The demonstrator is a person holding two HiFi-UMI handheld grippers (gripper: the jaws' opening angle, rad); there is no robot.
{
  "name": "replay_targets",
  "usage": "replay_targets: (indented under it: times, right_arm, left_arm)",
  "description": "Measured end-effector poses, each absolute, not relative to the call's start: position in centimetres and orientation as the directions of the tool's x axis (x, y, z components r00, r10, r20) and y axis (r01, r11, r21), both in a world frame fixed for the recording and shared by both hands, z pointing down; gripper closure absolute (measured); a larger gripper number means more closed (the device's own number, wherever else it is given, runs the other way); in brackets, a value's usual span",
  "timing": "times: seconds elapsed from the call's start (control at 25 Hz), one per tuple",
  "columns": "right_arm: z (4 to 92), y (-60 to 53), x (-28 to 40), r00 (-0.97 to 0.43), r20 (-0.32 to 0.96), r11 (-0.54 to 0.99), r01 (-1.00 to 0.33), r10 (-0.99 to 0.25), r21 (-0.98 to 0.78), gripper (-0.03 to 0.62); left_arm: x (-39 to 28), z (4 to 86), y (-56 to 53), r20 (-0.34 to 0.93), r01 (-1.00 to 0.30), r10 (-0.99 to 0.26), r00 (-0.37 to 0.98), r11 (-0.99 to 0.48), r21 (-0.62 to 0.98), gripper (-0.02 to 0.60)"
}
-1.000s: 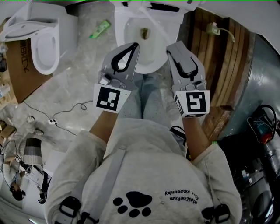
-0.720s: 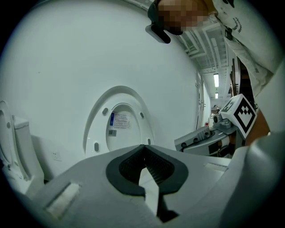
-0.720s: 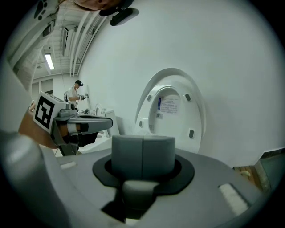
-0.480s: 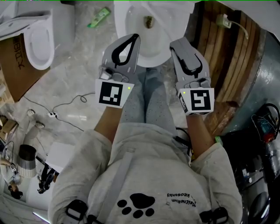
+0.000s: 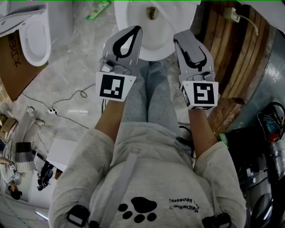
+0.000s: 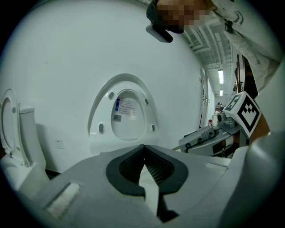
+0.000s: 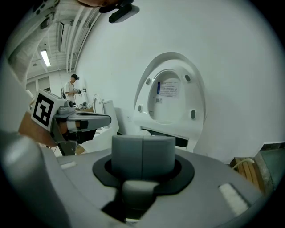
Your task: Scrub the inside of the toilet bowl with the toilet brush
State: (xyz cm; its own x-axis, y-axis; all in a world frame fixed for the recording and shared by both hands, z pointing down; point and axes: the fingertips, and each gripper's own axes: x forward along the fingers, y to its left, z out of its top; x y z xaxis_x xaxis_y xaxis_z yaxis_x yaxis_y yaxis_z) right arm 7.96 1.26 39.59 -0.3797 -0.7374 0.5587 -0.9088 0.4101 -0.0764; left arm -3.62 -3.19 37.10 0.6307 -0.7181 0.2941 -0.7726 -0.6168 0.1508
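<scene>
Left gripper [image 5: 137,29] and right gripper [image 5: 181,34] are held closed, empty, toilet bowl [image 5: 156,52] ahead. Brush unseen; presumably light, stiff, clamped mid-handle.

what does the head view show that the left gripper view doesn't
Head view only: the toilet bowl with a brown stain, a green tube on the floor, wooden planks. Left gripper view only: the raised toilet lid with its label, a ceiling light. Both: the left gripper and right gripper, jaws together, empty.
</scene>
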Motion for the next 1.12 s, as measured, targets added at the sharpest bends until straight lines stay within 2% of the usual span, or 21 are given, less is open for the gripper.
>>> replay_targets:
  times: [0.6,1.12]
  right_arm:
    - [45.4,2.6,8.6,-0.343,0.641,0.391,-0.917,-0.687,-0.073,0.445]
    - [49.2,4.1,8.6,-0.337,0.71,0.408,-0.91,-0.618,-0.077,0.445]
  left_arm:
    - [-3.9,43.2,-1.5,0.392,-0.78,-0.677,0.622,-0.58,0.235,0.586]
    - [-4.6,46.8,-0.3,0.458,-0.785,-0.646,0.611,-0.568,0.245,0.586]
